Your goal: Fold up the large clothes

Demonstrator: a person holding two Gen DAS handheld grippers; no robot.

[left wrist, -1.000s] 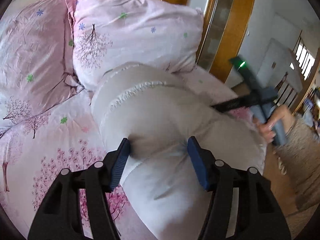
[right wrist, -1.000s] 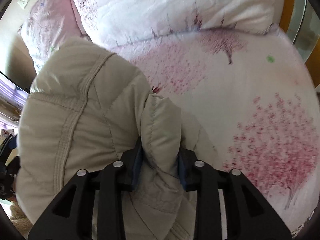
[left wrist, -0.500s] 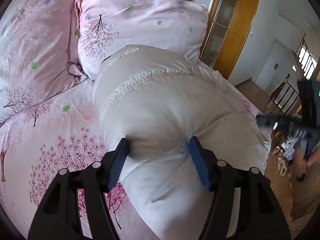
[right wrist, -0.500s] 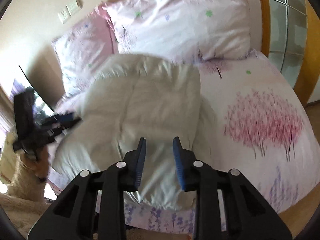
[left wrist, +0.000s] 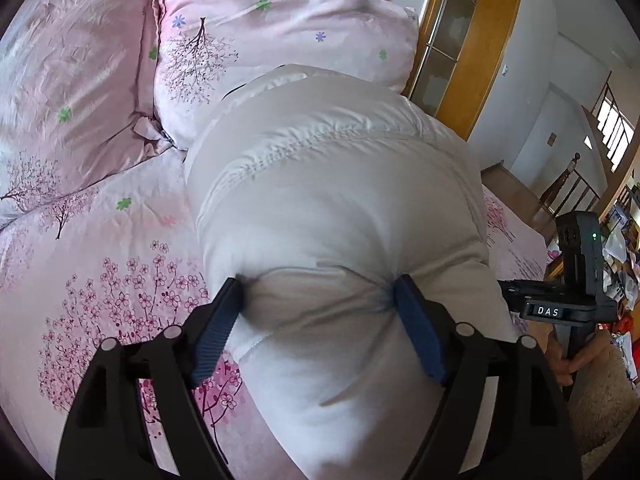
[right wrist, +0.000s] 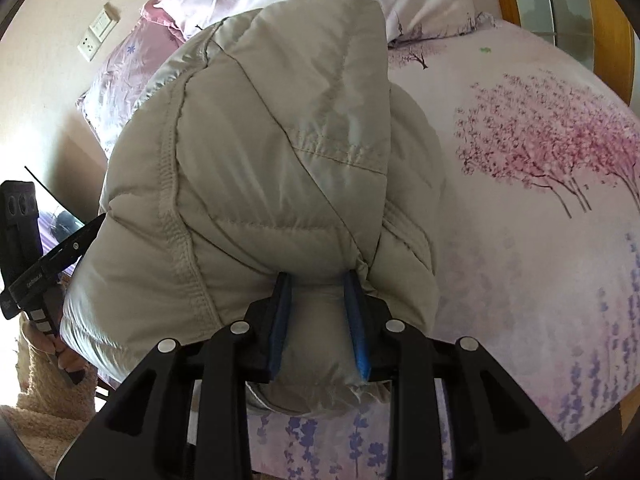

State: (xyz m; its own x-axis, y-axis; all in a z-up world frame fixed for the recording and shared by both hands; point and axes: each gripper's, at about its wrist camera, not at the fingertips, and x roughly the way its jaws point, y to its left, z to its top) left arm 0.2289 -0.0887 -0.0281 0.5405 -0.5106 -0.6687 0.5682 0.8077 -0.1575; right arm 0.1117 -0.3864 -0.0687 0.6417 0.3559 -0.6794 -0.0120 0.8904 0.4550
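A puffy white jacket (left wrist: 332,208) is lain on a bed (left wrist: 92,248), folded into a thick bundle w/ its far end up against a pillow (left wrist: 280,28). The near edge of the bundle is straddled by the left claw (left wrist: 318,312); its jaws are opening, w/ a fat roll of fabric between them and the blue pads (left wrist: 218,328) seen touching and denting the sides. The wide spread is probably needed because the doubled padding is so bulky; it reads as a let-go after the fold was laid down.

On the other side, a narrower pinch of the jacket (right wrist: 256,168) is taken by the right claw (right wrist: 318,320): the jaws are set close and fabric is squeezed between the pads, so a grip on the hem is judged. A folded flap is seen lying over the top of the bundle just ahead of that claw. The hem is prob. held so the springy fill cannot pop the fold open while the other side is freed.

Writing: "DAS" is read on a small label of the right claw's body, to the right of the left claw. Small print on the left claw's body, seen left of the right claw, is too small to read. A wall switch (right wrist: 98,36) is unlabelled. No brand is visible on the jacket.
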